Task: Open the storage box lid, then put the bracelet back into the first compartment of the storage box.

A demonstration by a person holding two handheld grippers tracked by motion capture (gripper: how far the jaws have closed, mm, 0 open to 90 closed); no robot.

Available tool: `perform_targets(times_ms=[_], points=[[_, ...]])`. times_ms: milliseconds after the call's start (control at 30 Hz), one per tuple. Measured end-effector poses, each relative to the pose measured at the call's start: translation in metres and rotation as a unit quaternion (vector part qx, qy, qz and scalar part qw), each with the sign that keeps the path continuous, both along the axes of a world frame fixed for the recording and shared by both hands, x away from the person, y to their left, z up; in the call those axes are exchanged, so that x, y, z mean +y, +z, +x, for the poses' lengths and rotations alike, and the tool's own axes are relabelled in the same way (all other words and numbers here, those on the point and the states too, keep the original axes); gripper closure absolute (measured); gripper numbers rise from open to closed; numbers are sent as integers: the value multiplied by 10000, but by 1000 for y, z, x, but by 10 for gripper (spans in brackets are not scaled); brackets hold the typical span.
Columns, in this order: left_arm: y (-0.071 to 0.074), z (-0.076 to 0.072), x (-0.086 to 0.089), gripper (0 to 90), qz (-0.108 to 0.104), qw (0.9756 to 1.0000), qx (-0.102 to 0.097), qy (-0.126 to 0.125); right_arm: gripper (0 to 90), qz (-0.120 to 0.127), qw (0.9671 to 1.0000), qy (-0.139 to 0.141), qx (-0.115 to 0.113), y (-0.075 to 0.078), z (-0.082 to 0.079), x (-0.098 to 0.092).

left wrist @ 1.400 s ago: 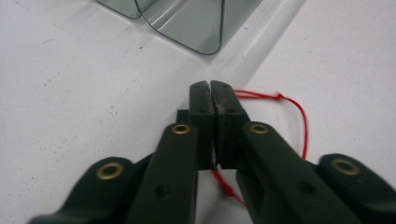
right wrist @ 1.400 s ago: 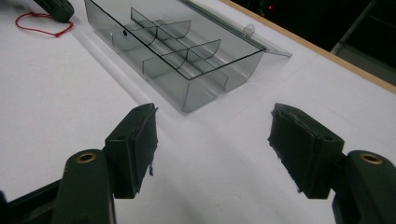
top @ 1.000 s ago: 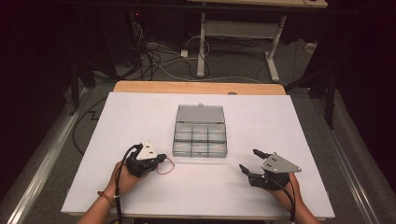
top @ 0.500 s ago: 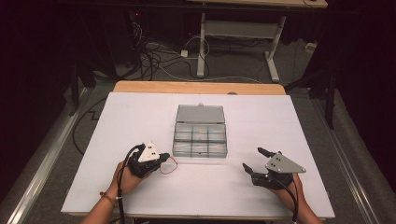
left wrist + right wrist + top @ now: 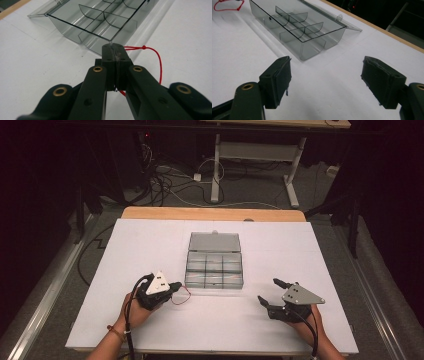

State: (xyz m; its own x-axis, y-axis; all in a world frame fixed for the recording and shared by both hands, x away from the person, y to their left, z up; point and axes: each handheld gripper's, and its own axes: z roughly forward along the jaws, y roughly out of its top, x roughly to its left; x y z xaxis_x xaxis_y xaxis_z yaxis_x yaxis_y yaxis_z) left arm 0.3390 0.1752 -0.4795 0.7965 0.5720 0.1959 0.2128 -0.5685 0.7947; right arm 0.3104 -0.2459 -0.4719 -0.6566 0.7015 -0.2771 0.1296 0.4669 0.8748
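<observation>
Pinching a thin red string (image 5: 160,62), the left gripper (image 5: 172,289) has its fingers (image 5: 110,57) pressed tight together, w/ the string caught between the pads and looping out to one side (a small knot or bead sits on the loop near the tips). In the high view the string curls on the white worktop (image 5: 150,240) between that gripper and the clear compartment box (image 5: 214,266), just beside the box's near-left corner. The box sits mid-worktop, lid folded open behind it.

The right gripper (image 5: 267,292) has its fingers (image 5: 278,80) spread wide, nothing between them, only bare worktop; it hovers near the front edge, well apart from the box. Its jaws have just been opening a bit further.

Vs. a second ago: the left gripper & string have edged closer to the box's corner, grip unchanged. The right hand sits about where it was. Box hasn't moved.
</observation>
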Motion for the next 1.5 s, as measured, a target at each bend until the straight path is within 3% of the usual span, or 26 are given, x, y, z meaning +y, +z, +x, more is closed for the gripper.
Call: perform_targets(times_ms=[200, 467, 733, 867, 967, 1333, 1500], points=[[3, -2, 6, 864, -118, 9999, -68, 6, 239, -14, 10000, 26, 31, -1, 1, 4], [2, -4, 7, 864, -58, 9999, -77, 58, 238, -22, 10000, 86, 28, -1, 5, 7], [5, -3, 6, 863, -137, 9998, -103, 55, 238, -47, 9999, 107, 30, -1, 2, 6], [6, -1, 6, 863, -185, 9998, -119, 36, 238, 31, 9999, 53, 129, -3, 4, 4], [7, -2, 6, 864, -173, 9997, -161, 49, 238, -53, 9998, 83, 176, -5, 4, 7], [27, 7, 10, 864, -447, 9980, -402, 214, 236, -58, 9997, 130, 195, -5, 4, 12], [33, 12, 6, 863, -412, 9977, -489, 215, 237, -88, 9997, 118, 173, -6, 0, 11]])
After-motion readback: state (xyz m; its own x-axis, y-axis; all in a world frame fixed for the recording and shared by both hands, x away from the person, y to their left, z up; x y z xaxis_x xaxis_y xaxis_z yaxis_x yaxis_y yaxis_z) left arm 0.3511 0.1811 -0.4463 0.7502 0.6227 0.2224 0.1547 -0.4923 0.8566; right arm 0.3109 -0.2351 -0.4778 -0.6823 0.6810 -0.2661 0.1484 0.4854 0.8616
